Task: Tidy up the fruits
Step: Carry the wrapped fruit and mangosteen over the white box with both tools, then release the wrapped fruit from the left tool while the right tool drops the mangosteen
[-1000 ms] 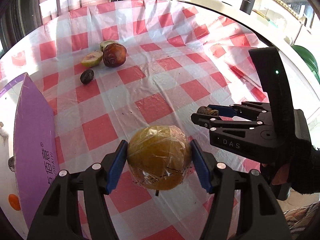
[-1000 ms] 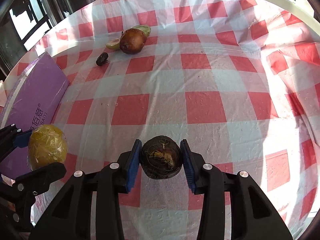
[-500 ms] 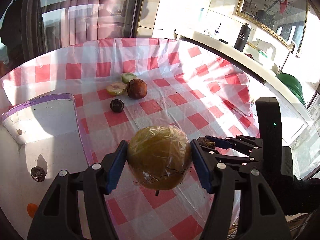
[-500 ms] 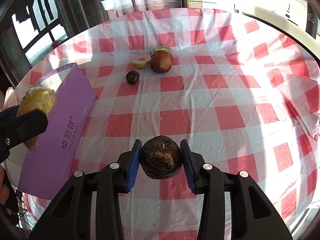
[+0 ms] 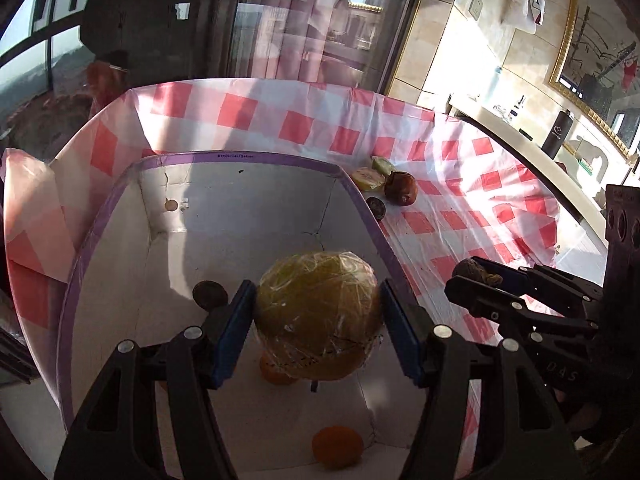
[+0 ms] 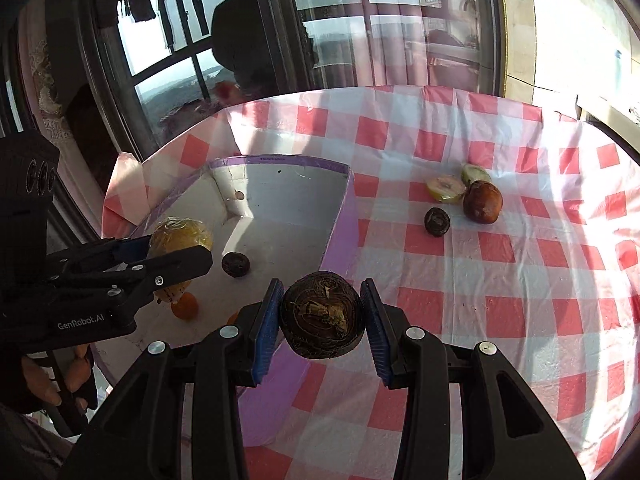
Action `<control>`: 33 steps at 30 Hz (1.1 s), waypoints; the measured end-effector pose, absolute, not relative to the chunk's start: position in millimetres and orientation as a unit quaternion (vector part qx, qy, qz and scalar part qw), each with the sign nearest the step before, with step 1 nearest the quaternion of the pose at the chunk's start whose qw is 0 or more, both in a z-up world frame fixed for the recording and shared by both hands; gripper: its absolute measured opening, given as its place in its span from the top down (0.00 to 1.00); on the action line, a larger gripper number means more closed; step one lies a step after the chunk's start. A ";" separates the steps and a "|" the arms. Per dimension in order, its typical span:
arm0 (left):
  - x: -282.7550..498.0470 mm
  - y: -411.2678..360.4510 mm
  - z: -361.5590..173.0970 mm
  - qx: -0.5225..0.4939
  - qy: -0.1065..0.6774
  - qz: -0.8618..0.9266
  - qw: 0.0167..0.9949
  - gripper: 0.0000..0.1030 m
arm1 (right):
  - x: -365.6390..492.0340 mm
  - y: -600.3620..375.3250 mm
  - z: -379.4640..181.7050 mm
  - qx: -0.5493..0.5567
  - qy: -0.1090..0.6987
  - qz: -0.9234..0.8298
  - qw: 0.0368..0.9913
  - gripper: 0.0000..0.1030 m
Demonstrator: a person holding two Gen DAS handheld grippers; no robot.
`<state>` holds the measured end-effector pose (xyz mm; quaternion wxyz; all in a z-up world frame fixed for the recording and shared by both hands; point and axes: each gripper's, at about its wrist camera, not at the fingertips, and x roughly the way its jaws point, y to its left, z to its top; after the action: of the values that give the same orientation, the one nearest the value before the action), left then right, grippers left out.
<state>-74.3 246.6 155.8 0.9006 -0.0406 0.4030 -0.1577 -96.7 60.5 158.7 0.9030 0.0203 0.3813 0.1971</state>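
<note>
My left gripper (image 5: 318, 330) is shut on a large yellow fruit wrapped in plastic film (image 5: 318, 316), held above the inside of the purple-rimmed white box (image 5: 240, 200). My right gripper (image 6: 322, 320) is shut on a dark brown round fruit (image 6: 322, 314), hanging over the box's right wall (image 6: 342, 228). In the box lie a dark fruit (image 5: 209, 294) and small orange fruits (image 5: 337, 446). On the checked cloth remain a reddish-brown fruit (image 6: 482, 202), two green-yellow halves (image 6: 446, 189) and a small dark fruit (image 6: 437, 221).
The box stands at the left end of the table with the red-and-white checked cloth (image 6: 500, 280). Windows rise behind the table. A counter with a black bottle (image 5: 558, 138) runs along the right. A person's hand (image 6: 40, 380) holds the left gripper.
Both grippers have swung left and upward, away from the middle of the cloth to the box. The yellow fruit is now over the box's inside, the dark fruit over its right wall.
</note>
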 end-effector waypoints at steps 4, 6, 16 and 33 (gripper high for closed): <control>-72.4 277.3 141.8 -0.045 0.430 -0.121 0.894 0.39 | -101.1 103.1 160.7 -0.027 0.376 0.248 0.893 0.61; -71.9 287.4 134.6 -0.040 0.443 -0.106 0.889 0.39 | -103.7 120.0 157.8 -0.047 0.378 0.269 0.884 0.61; -65.4 312.8 108.0 -0.003 0.490 -0.055 0.870 0.39 | -103.4 157.6 121.7 -0.094 0.438 0.302 0.841 0.61; -63.5 304.0 96.1 0.004 0.516 -0.061 0.855 0.31 | -107.0 165.6 105.3 -0.141 0.453 0.292 0.831 0.39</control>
<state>-63.5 304.0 96.1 0.8546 0.0036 0.5157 -0.0606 -107.0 165.6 105.3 0.8305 -0.1411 0.4531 0.2915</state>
